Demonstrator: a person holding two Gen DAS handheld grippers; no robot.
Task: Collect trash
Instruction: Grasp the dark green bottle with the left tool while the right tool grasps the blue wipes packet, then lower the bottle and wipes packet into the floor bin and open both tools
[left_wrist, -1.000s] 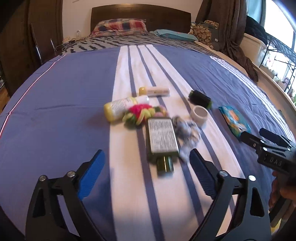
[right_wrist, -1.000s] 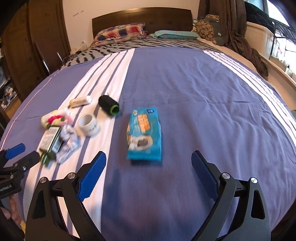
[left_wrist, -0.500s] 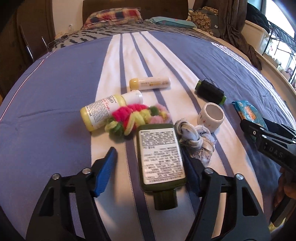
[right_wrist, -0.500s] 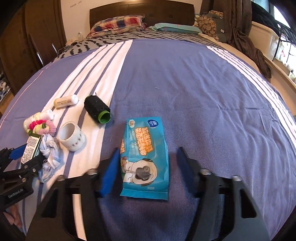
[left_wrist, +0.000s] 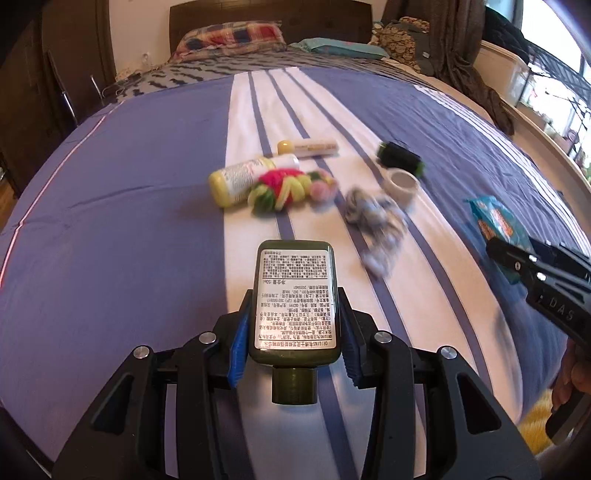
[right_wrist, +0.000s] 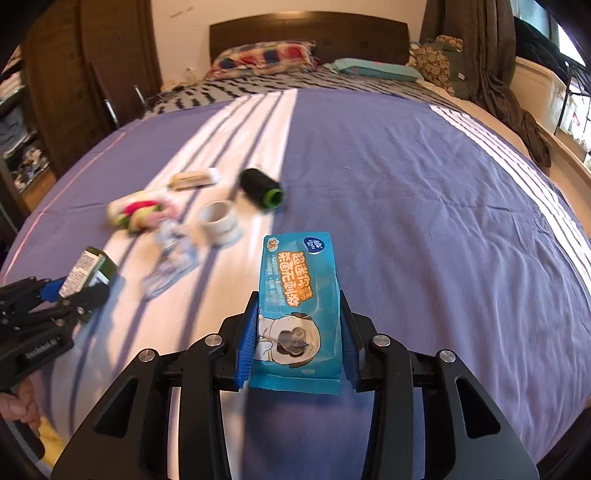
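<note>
A dark green bottle (left_wrist: 294, 295) is being held by the left hand-held gripper (left_wrist: 294, 338), its blue pads pressed against the bottle's two sides, the printed label facing up and the cap pointing back toward the camera. A blue wipes packet (right_wrist: 297, 314) is being gripped in the same way by the right hand-held gripper (right_wrist: 297, 341), with the packet's lower half pinched between the pads and its top end projecting forward. Both items appear to be carried clear of the bed (right_wrist: 424, 206), though how far above the cover cannot be told.

Beyond the left hand-held gripper, several things are lying on the white stripe of the bed cover: a crumpled grey-white wrapper (left_wrist: 376, 225), a pink and yellow knitted piece (left_wrist: 286, 186) touching a yellow bottle (left_wrist: 243, 175), and a small yellow-capped tube (left_wrist: 308, 147) farther off. A white tape roll (left_wrist: 400, 182) is sitting just beside a black spool (left_wrist: 399, 157) with a green end.

As a judgement, the collecting is being only begun: two pieces are being lifted, while at least the crumpled wrapper is being left on the cover, well apart from either hand-held gripper. Which of the remaining items count as trash cannot be told, and no bin or bag is being shown in either view, so the drop-off is not yet done.
</note>
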